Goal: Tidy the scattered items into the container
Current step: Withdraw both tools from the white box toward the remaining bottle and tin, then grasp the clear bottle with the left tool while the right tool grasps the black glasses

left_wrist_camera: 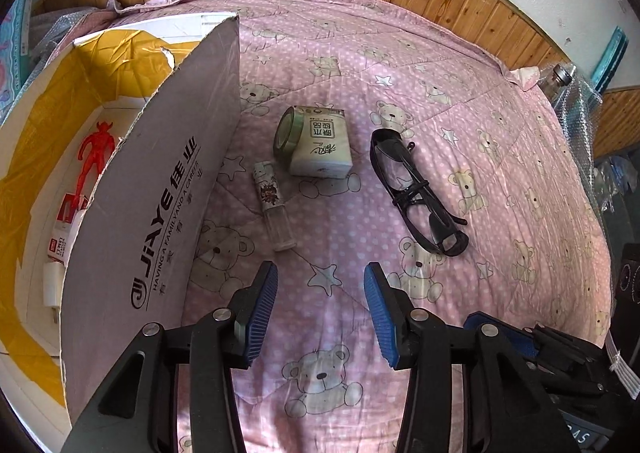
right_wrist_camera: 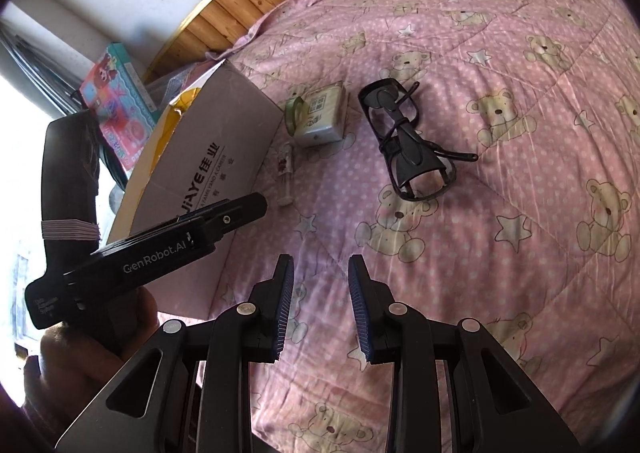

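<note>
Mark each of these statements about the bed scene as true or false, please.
1. Both claws are open and hold nothing: left claw, right claw. True.
2. The glasses lie inside the box. False: they lie on the quilt, outside the box.
3. A red toy figure is in the box. True.
4. The tape roll rests against the tissue pack. True.
5. The small bottle stands upright. False: it lies on its side.
</note>
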Tool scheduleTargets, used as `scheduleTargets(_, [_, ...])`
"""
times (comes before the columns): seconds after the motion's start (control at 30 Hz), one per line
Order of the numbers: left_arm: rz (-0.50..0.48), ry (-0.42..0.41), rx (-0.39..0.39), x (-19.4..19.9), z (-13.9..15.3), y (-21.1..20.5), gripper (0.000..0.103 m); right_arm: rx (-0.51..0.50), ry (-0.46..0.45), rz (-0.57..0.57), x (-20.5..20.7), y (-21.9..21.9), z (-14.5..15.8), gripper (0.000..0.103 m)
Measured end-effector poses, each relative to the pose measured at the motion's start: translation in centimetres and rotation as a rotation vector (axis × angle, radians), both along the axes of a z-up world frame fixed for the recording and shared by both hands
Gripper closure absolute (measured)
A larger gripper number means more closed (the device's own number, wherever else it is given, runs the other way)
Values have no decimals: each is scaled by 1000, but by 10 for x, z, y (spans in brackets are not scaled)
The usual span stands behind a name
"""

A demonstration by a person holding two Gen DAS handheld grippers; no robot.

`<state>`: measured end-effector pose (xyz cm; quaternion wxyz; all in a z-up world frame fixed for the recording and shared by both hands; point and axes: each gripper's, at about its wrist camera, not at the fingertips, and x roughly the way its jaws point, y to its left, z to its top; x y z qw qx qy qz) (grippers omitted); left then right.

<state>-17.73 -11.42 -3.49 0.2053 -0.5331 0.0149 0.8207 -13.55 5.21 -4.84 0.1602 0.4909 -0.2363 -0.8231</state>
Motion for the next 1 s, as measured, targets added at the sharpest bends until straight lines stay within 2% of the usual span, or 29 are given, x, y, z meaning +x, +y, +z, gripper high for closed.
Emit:
scheduleTargets(0.33, [43, -48, -11, -29, -29, -1, 55, 43, -1, -51, -35, 17, -5, 71])
scheduleTargets(0.63, [74, -77, -11, -52, -54, -3, 54, 164, 1, -68, -73, 26, -16, 64])
scheduleTargets(0.8, [64, -26, -15, -56, -56, 5, 51, 210, -18, -62, -92, 27, -33, 63])
scheduleTargets(0.93, [32, 19, -42, -57, -57, 13, 52, 206, -35, -75, -98, 30, -45, 64])
scheduleTargets(0.97, [23, 26, -49, -56, -57, 14, 54, 194, -34, -81, -97, 32, -46, 66])
scheduleTargets(1.0, [12, 32, -58, -55, -56, 15, 63, 176, -36, -85, -96, 34, -46, 69])
